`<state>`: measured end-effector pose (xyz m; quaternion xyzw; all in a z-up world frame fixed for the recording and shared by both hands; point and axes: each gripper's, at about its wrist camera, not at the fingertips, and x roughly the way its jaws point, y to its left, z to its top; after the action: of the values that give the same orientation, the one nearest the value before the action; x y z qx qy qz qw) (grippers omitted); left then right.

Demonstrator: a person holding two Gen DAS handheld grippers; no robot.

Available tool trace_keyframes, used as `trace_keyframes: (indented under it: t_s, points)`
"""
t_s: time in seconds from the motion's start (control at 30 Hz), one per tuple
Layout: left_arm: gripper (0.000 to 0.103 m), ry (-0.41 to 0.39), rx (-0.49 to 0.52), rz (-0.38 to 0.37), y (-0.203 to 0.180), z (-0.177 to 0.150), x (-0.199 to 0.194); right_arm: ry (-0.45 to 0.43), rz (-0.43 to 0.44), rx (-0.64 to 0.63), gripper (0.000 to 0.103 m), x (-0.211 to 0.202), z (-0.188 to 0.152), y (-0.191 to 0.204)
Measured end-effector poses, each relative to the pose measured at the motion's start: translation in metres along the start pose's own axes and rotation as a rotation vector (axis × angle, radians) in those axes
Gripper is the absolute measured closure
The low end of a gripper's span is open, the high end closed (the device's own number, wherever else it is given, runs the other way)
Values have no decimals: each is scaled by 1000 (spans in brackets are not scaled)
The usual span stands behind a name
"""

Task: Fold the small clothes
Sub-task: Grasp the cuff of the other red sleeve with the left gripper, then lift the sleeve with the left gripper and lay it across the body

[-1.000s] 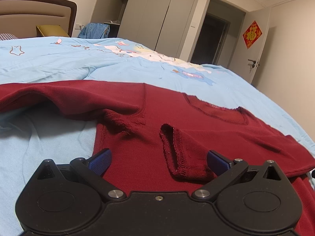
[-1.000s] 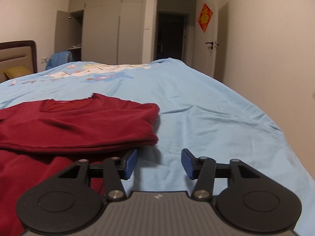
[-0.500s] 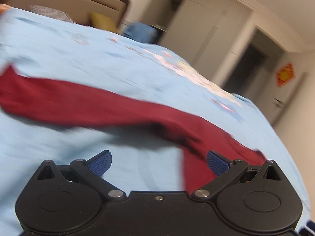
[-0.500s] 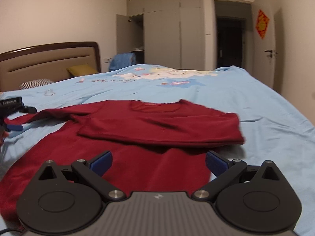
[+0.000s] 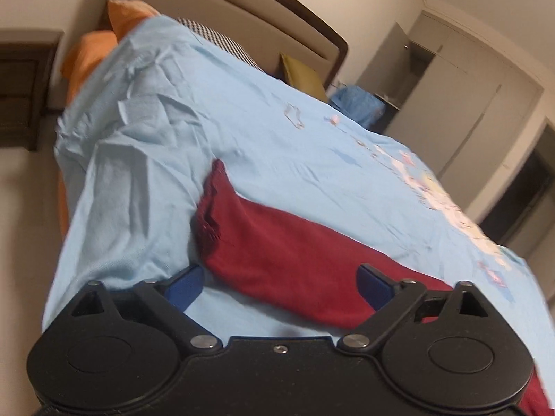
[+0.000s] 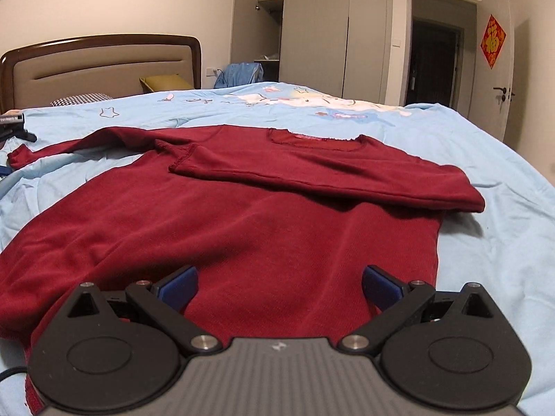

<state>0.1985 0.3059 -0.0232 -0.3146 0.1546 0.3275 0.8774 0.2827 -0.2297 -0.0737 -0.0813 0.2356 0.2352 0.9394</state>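
Note:
A dark red knitted sweater [image 6: 242, 228] lies flat on the light blue bed cover [image 6: 485, 159], neck hole toward the far side. Its right sleeve [image 6: 333, 180] is folded across the chest; its left sleeve [image 6: 86, 140] stretches out to the left. In the left wrist view that outstretched sleeve [image 5: 284, 253] runs between the fingers of my left gripper [image 5: 279, 282], its cuff [image 5: 211, 208] pointing away toward the bed's edge. The left gripper is open, just above the sleeve. My right gripper [image 6: 279, 286] is open over the sweater's lower body, holding nothing.
The bed's left edge [image 5: 79, 208] drops to the floor close beyond the cuff. A headboard [image 6: 104, 66], pillows [image 5: 93, 48] and a nightstand [image 5: 24, 86] stand at the head end. Wardrobes [image 6: 312, 31] and a door [image 6: 496, 55] are across the room.
My left gripper has swung left from the sweater's chest to the outstretched sleeve near the cuff. My right gripper has opened wider and shifted left from the bed cover over the sweater's body.

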Motion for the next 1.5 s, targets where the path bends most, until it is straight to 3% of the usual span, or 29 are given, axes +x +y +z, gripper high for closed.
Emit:
trace_keyframes:
  t_s: [0.03,0.2,0.3,0.4,0.7,0.9,1.07,1.27,1.5]
  points:
    - [18,-13,15,24,-1,-1,0,1,1,9,0,0,0,-1]
    - [76,-76,53,109,0,-4,6,1,-3,46,0,1,-5,-5]
    - [97,-86,-4,122,13,2,8,-4,-12,40,0,0,-7,-3]
    - [98,-106,-16,100,16,5,3,-3,-14,38,0,2,-7,-2]
    - [99,-200,121,-4,-24,36,-13,-8,-4,60,0,2,-10,-5]
    - [99,-320,267,-180,-100,57,-39,-16,7,80,0,3,-13,-7]
    - [99,-381,356,-382,-178,53,-68,-24,24,100,0,4,-16,-11]
    - [99,-363,462,-595,-261,14,-92,-43,40,121,0,5,-19,-13]
    - [99,-188,454,-769,-318,-58,-81,-68,60,148,0,2,-23,-17]
